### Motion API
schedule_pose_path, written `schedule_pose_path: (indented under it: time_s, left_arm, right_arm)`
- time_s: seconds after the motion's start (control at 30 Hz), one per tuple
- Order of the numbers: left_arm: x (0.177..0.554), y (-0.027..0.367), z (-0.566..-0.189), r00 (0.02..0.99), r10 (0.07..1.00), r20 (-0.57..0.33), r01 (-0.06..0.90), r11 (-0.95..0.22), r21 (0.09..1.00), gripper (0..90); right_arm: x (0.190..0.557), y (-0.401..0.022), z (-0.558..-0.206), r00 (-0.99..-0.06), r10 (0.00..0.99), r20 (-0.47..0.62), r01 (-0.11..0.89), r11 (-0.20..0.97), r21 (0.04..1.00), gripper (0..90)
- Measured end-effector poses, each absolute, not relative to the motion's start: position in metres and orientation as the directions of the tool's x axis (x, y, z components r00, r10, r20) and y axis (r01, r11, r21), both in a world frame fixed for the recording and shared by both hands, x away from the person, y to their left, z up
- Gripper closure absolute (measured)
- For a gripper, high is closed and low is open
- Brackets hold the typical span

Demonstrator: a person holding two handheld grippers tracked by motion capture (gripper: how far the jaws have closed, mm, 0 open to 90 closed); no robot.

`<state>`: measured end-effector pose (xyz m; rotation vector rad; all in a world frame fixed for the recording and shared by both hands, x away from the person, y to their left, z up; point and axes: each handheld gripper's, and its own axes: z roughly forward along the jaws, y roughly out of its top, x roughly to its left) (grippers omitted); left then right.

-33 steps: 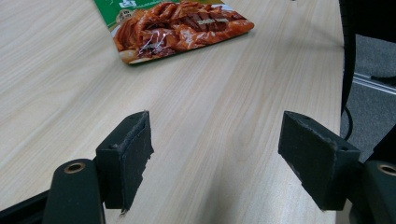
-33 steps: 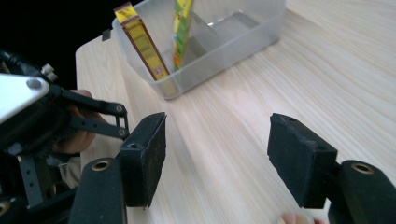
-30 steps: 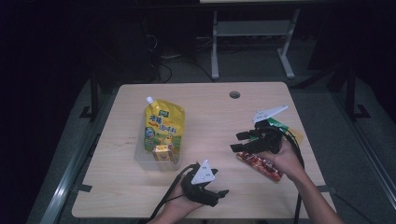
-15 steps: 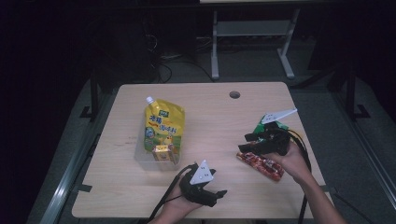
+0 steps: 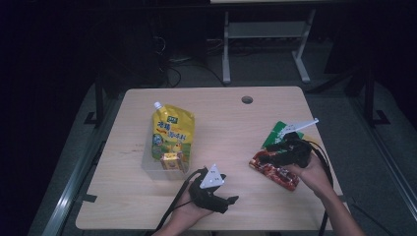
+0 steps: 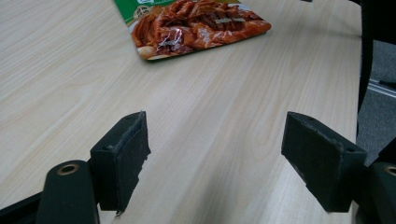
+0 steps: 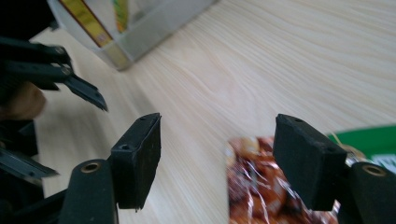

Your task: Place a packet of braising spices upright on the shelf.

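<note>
- right tool hangs low over the flat red-and-green foil snack packet near the right edge of the pale wooden surface. its jaws are spread wide and have just been opening a bit more, with nothing pinched; in the right gripper view the packet's near edge sits under the gap, closer to the right-hand jaw
- my read on the wide spread: the packet lies flat, so the pads need room to come down either side of an edge before closing (that's a guess, not something i can see happening)
- left tool is parked at the front edge of the surface, resting in the person's hand, jaws wide apart and empty. in the left gripper view there's just bare wood between the pads, and the packet lies well beyond them
- probably it's just waiting out of the way so the right side has space
- the tall yellow stand-up pouch with a white cap leans in a clear plastic box left of centre, with a small yellow carton in front of it. the box looks like the drop-off spot, well apart from the packet
</note>
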<state>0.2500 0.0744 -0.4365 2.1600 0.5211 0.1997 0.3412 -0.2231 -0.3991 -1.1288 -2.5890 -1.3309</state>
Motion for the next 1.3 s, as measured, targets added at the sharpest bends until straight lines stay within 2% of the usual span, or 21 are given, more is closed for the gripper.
schedule_pose_path:
  time_s: [0.27,0.53,0.9,1.3]
  left_arm:
    - [0.262,0.063,-0.436,0.899,0.437,-0.031,0.291,-0.545,0.786,22.1]
    - [0.27,0.045,-0.448,0.902,0.43,-0.023,0.297,-0.583,0.756,25.9]
    - [0.289,0.02,-0.44,0.912,0.409,-0.024,0.282,-0.583,0.762,35.8]
    - [0.308,-0.01,-0.432,0.925,0.379,-0.024,0.26,-0.586,0.767,46.9]
  right_arm:
    - [0.334,-0.245,-0.404,-0.673,0.671,0.311,0.65,0.337,0.681,29.1]
    - [0.327,-0.261,-0.41,-0.621,0.719,0.313,0.686,0.305,0.66,28.2]
    - [0.321,-0.292,-0.416,-0.54,0.784,0.308,0.729,0.252,0.636,27.9]
    - [0.331,-0.31,-0.408,-0.446,0.85,0.28,0.771,0.206,0.602,30.1]
